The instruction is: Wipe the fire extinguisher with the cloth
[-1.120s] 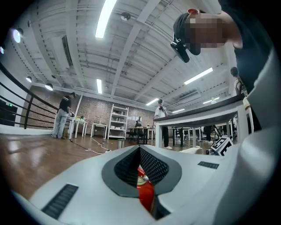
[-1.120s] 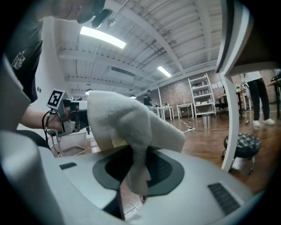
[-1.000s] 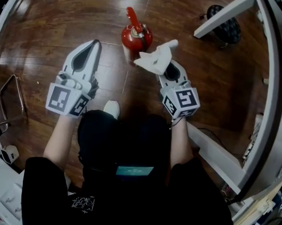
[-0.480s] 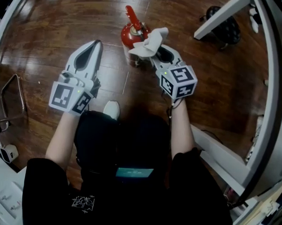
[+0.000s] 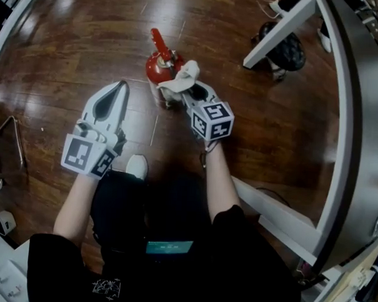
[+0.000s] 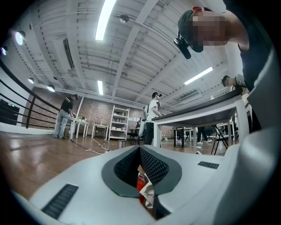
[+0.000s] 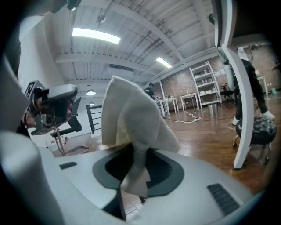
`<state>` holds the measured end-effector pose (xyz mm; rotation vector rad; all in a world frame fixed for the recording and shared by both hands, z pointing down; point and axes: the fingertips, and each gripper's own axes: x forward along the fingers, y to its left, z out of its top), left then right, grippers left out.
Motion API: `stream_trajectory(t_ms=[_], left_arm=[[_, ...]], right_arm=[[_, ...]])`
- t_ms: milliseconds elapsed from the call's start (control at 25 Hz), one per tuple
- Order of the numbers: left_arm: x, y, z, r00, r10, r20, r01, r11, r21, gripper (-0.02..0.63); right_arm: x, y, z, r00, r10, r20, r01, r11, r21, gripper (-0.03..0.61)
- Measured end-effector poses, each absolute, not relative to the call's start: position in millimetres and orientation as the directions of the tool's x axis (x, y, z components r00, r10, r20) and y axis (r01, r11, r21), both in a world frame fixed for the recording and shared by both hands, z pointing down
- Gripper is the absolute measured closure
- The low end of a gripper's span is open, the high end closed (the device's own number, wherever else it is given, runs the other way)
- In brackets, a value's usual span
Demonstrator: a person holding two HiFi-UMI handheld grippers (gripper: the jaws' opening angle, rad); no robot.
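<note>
The fire extinguisher (image 5: 160, 66) stands upright on the wooden floor (image 5: 87, 42). The cloth (image 5: 181, 78) lies against its right side, clamped in the right claw (image 5: 186, 91). Wiping seems under way, and the next move calls for rubbing down the red body. The left claw (image 5: 121, 88), jaws together and empty, hovers left of the extinguisher. Only the right gripper view shows the pinch; only the head view shows contact.
</note>
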<state>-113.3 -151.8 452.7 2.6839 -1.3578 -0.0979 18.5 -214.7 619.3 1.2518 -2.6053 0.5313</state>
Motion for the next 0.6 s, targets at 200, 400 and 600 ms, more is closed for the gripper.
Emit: stream_trajectory(t_ms=[200,400,600], left_arm=[[-108.5,-146.0,444.3,0.594,-0.804,-0.027,-0.793,-0.591,0.147,0.610],[-105.4,-139.6,444.0,0.603,-0.797,-0.026,-0.787,-0.600,0.144,0.611],[-106.3,-140.9,442.8,0.603,-0.797,-0.030,-0.785,-0.600,0.152,0.611]], right_arm=[[24.2,-217.0,697.5,-0.575,-0.670,0.469,-0.801,0.576,-0.160,0.477],[19.1,-215.4,775.4,-0.582,-0.581,0.569,-0.775,0.608,-0.172,0.476],[23.0,-217.9,774.4,-0.584,-0.590,0.557,-0.774,0.612,-0.163,0.476]])
